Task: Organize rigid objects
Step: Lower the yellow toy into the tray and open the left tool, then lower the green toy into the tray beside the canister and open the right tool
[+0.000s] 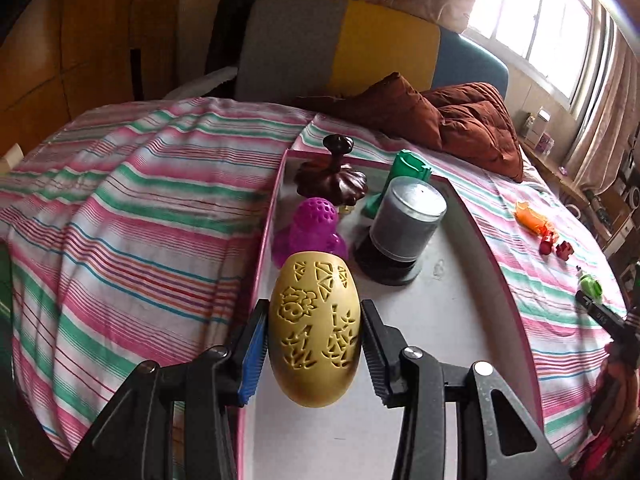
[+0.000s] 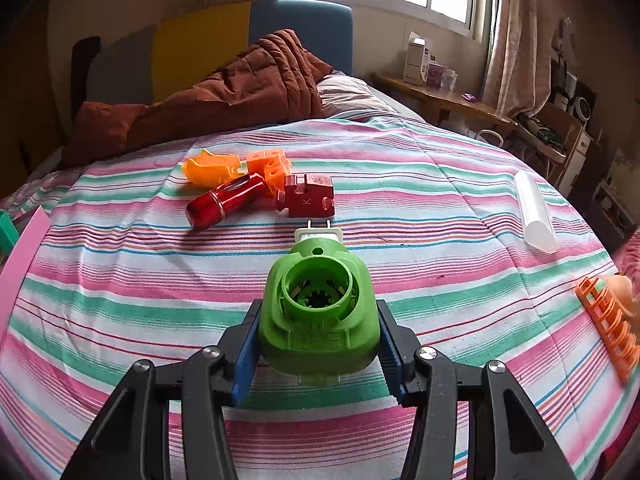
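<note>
The yellow carved egg (image 1: 314, 326) stands long axis upright between the pads of the left gripper (image 1: 314, 340), held over the near end of the pink-rimmed tray (image 1: 490, 248). Bare tray floor lies directly beneath it; the magenta toy (image 1: 310, 230) and grey cylinder (image 1: 406, 216) sit just beyond, so the drop is short and straight down. The right gripper (image 2: 318, 336) clamps a green plug-in piece (image 2: 318, 308) over the striped bed (image 2: 120, 280), seemingly well to the tray's right, though this view shows only the tray's pink edge.
</note>
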The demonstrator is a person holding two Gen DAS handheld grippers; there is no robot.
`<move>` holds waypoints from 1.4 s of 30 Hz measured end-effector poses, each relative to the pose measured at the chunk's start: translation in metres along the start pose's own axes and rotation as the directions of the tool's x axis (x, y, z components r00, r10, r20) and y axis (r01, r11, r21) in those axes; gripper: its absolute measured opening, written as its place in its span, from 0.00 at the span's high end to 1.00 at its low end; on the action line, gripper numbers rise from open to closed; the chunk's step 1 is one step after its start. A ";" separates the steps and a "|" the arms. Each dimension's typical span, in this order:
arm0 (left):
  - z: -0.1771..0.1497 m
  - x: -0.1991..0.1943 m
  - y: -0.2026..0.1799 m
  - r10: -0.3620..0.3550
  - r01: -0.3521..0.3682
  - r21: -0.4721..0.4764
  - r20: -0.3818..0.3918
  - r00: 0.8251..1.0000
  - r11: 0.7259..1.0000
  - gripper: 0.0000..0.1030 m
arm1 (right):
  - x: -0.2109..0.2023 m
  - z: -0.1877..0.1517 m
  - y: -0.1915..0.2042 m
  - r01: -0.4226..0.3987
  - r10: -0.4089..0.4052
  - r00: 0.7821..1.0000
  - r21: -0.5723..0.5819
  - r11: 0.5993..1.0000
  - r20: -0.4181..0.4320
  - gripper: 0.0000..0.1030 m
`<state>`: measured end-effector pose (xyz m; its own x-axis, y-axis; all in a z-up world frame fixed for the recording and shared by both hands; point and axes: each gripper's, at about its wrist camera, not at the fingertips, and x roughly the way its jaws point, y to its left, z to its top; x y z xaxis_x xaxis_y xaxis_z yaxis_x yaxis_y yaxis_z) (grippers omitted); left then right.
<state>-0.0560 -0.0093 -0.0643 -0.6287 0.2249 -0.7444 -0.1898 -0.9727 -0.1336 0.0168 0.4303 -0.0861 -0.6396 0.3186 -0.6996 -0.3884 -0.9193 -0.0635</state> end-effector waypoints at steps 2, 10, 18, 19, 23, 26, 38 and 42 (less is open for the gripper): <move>0.001 0.002 -0.001 0.014 -0.015 0.022 0.009 1.000 1.000 0.57 | 0.001 0.000 0.001 0.002 -0.002 1.000 -0.006 1.000 -0.004 0.49; 0.001 -0.010 -0.004 0.046 -0.046 -0.003 0.048 0.998 0.999 0.56 | 0.000 -0.001 -0.001 0.004 -0.004 1.000 0.004 1.000 -0.001 0.49; -0.002 -0.037 -0.009 -0.070 0.079 -0.091 0.098 0.993 0.993 0.56 | -0.013 0.000 -0.001 -0.021 0.020 0.999 0.013 1.000 0.041 0.49; -0.003 -0.039 -0.011 -0.083 0.092 -0.086 0.094 0.992 0.992 0.56 | -0.015 0.001 0.000 -0.032 0.031 0.999 0.010 0.999 0.039 0.49; -0.009 -0.043 -0.022 -0.111 0.115 -0.056 0.080 0.991 0.992 0.56 | -0.028 0.002 0.012 -0.113 0.112 0.993 0.027 0.993 0.032 0.49; -0.014 -0.046 -0.025 -0.120 0.125 -0.058 0.074 0.990 0.990 0.56 | -0.042 0.004 0.029 -0.199 0.198 0.980 0.045 0.979 0.028 0.49; -0.022 -0.049 -0.024 -0.086 0.092 -0.089 0.065 0.994 0.992 0.56 | -0.092 0.011 0.153 -0.481 0.480 0.877 -0.073 0.874 -0.021 0.49; -0.022 -0.048 -0.021 -0.074 0.080 -0.104 0.060 0.995 0.991 0.56 | -0.101 0.011 0.192 -0.528 0.526 0.849 -0.116 0.841 -0.049 0.49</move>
<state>-0.0050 -0.0009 -0.0404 -0.6568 0.2991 -0.6922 -0.1597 -0.9523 -0.2599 -0.0006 0.2238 -0.0197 -0.7147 -0.2247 -0.6623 0.0880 -0.9683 0.2336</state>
